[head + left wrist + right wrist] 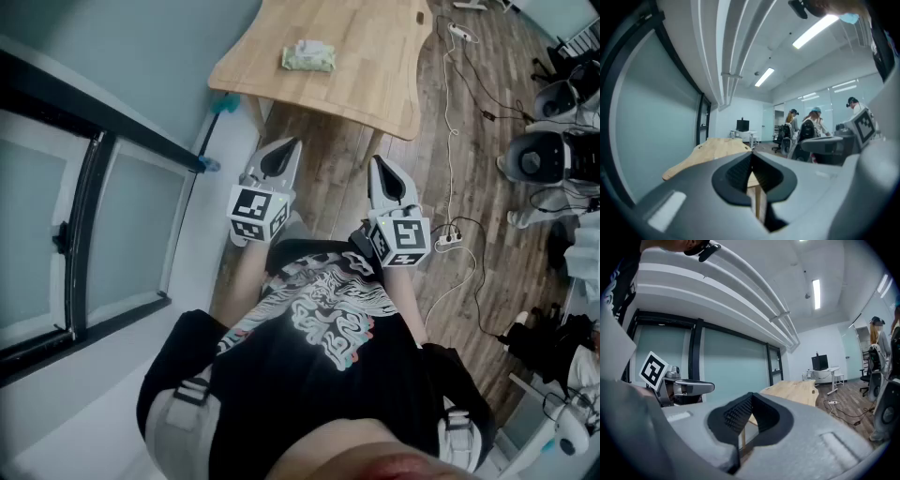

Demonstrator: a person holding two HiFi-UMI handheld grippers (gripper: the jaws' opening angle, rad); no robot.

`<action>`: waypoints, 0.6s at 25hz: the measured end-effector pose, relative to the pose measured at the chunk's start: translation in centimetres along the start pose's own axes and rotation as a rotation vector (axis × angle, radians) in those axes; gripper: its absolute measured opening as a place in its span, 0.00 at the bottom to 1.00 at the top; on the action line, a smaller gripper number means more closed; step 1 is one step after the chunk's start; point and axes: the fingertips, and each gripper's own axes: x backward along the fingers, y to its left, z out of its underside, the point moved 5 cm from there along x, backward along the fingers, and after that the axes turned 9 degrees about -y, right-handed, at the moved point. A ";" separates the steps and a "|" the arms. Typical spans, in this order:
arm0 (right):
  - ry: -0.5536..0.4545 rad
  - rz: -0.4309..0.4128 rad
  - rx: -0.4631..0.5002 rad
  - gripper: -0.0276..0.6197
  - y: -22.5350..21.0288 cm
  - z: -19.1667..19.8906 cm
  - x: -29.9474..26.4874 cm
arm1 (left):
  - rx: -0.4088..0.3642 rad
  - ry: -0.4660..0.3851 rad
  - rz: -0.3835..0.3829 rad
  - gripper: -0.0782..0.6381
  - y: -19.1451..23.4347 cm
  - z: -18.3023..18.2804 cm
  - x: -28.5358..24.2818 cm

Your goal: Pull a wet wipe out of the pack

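Pale-green wipe pack (307,57), flat on wooden table (375,80)

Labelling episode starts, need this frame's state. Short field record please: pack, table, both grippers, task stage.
pack: wet wipe pack, lying flat on the table, nothing touching it
table: wooden table, ahead of the person
left gripper: left gripper shut, empty, held short of the table
right gripper: right gripper shut, empty, beside the left one
floor: cables right of the table
task stage: not started
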 end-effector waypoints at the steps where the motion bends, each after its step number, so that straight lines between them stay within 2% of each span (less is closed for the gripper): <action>1: 0.001 -0.001 0.000 0.04 0.1 0.0 0.1 | 0.001 -0.001 0.001 0.09 0.0 -0.1 0.1; 8: 0.004 0.001 -0.005 0.04 0.4 -0.2 0.5 | -0.005 -0.007 -0.002 0.09 -0.4 -0.6 1.0; 15: -0.012 0.010 -0.016 0.04 0.4 -0.3 0.9 | -0.026 -0.010 -0.037 0.09 0.0 -0.9 2.1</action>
